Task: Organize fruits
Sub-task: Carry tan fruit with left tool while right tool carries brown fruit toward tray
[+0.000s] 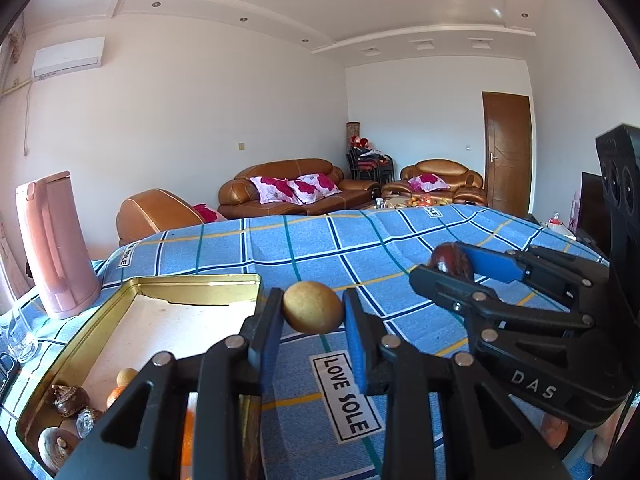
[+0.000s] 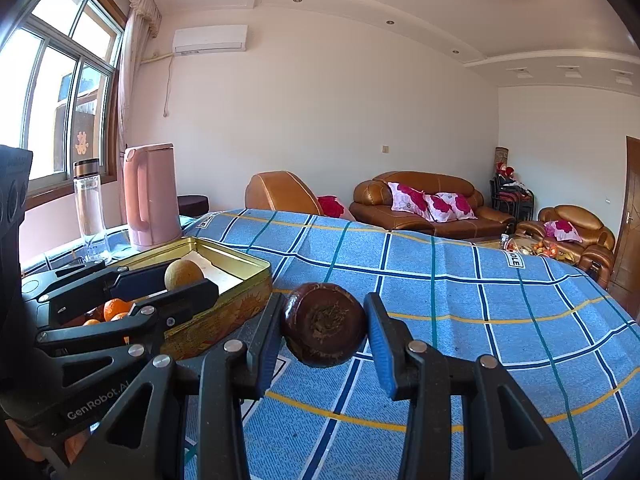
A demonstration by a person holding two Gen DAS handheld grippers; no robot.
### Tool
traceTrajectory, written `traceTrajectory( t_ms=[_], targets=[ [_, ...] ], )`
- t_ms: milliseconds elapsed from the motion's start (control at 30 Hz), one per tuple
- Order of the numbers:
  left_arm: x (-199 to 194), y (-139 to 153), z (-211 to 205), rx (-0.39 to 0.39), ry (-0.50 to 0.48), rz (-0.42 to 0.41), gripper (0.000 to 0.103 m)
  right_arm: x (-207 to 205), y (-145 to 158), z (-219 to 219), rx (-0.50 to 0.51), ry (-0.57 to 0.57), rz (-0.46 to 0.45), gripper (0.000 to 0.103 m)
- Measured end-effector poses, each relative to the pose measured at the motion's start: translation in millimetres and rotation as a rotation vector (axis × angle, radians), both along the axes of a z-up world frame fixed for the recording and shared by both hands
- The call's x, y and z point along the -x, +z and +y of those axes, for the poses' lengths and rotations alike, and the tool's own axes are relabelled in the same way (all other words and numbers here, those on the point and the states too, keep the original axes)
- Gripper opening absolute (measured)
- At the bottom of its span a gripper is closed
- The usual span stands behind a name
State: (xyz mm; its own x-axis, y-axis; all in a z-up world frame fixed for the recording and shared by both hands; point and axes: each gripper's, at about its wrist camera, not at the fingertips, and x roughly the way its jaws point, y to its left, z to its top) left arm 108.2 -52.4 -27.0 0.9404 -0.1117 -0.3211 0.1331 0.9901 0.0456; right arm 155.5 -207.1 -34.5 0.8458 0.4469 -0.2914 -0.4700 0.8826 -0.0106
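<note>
Above table [image 1: 280, 248], beside tin [image 1: 192, 280]: left gripper [image 1: 312, 314] clamped on yellow fruit [image 1: 312, 307], right gripper [image 2: 325, 330] clamped on brown fruit [image 2: 324, 324]. Clear rim, release low, left first.

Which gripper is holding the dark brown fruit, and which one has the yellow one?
The right gripper holds the dark brown fruit. The left gripper holds the pale yellow fruit, next to the gold tin.

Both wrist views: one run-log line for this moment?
left hand-held gripper: shut on yellow fruit | right hand-held gripper: shut on dark brown fruit | gold tin: open, partly filled | both fruits off the cloth
</note>
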Motion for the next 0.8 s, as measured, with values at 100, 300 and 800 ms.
traceTrajectory(
  t_ms=[100,300,800],
  targets=[
    [4.8,0.6,4.7,-0.005,0.009,-0.009,0.031,3.8,-0.3,5.1,0.003,0.008,-0.004,0.042],
    [12.3,0.7,17.9,-0.007,0.036,-0.013,0.031,8.9,-0.5,18.4,0.016,0.029,-0.007,0.042],
    [19.5,-0.6,57.7,0.017,0.119,-0.003,0.031,21.8,-1.5,54.8,0.033,0.096,-0.003,0.042]
  ],
)
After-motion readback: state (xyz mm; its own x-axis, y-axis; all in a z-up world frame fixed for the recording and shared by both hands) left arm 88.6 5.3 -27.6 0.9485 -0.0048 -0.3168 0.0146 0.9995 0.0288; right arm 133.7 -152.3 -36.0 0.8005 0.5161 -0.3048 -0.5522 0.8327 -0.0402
